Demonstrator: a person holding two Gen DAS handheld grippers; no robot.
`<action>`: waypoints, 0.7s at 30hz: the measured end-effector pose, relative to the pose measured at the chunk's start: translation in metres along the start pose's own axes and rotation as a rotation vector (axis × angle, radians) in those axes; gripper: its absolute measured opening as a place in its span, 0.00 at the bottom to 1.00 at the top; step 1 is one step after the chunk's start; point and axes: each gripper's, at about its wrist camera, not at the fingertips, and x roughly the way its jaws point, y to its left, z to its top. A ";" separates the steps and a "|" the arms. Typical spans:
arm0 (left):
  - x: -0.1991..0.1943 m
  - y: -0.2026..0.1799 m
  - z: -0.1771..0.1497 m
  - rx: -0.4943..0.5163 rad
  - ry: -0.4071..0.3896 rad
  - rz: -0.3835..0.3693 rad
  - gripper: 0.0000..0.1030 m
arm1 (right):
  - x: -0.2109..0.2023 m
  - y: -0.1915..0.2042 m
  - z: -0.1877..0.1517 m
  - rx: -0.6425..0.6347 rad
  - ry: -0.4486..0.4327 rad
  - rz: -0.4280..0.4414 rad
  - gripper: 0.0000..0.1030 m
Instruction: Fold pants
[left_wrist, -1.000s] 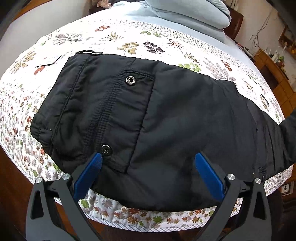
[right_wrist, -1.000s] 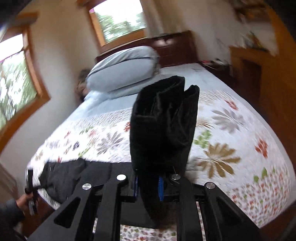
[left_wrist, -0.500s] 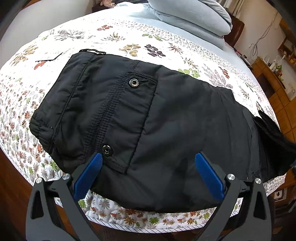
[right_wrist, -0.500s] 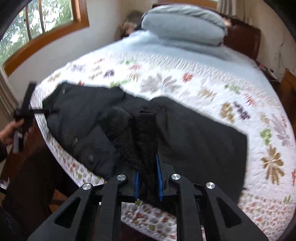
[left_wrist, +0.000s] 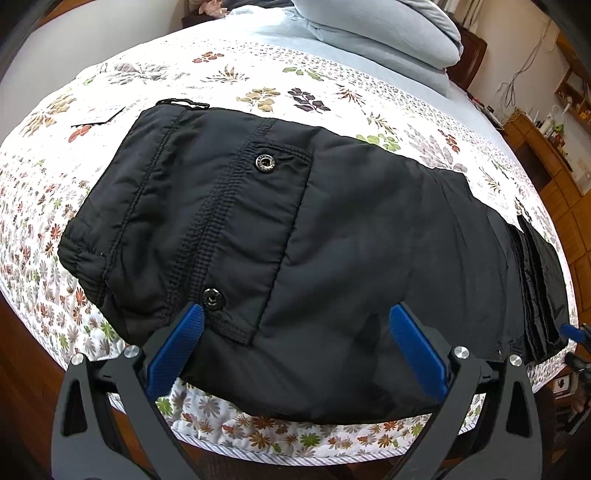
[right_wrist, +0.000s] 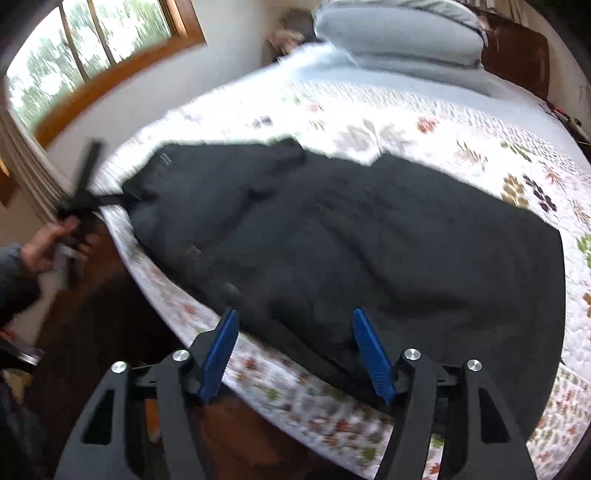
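Right gripper (right_wrist: 295, 354) has let go: half a second ago its blue pads were pinched on a bunch of the black pants (left_wrist: 332, 229), now they stand spread apart over the near edge of the fabric with nothing between them. Leg end it was carrying is laid down, so the pants lie doubled on the floral quilt (left_wrist: 332, 85), along the near edge of the bed, waistband end toward the left gripper (left_wrist: 295, 350). In the left wrist view the dropped layers show as a stacked edge at the far right, just past the pocket panel with its two snap buttons (left_wrist: 265, 162)

Left gripper is unchanged: pads wide open, hovering at the pants' near hem by the lower snap, not gripping anything

Reads as one fold finished, lengthwise halving done or nearly. Right view is motion-blurred, so I can't tell how square the top layer sits. Probably needs a smoothing pass or a second fold next

Grey pillows (left_wrist: 376, 33) at the headboard, window (right_wrist: 92, 55) on the left wall, well apart from the work
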 end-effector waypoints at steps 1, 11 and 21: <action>0.000 0.000 0.000 -0.002 0.000 -0.001 0.98 | -0.004 -0.001 0.002 0.008 -0.013 -0.004 0.63; -0.001 0.001 0.000 -0.004 -0.004 -0.002 0.98 | 0.037 -0.005 -0.004 -0.036 0.078 -0.102 0.46; -0.001 0.003 0.000 -0.014 -0.004 -0.012 0.98 | 0.028 0.001 0.008 -0.032 0.042 -0.013 0.23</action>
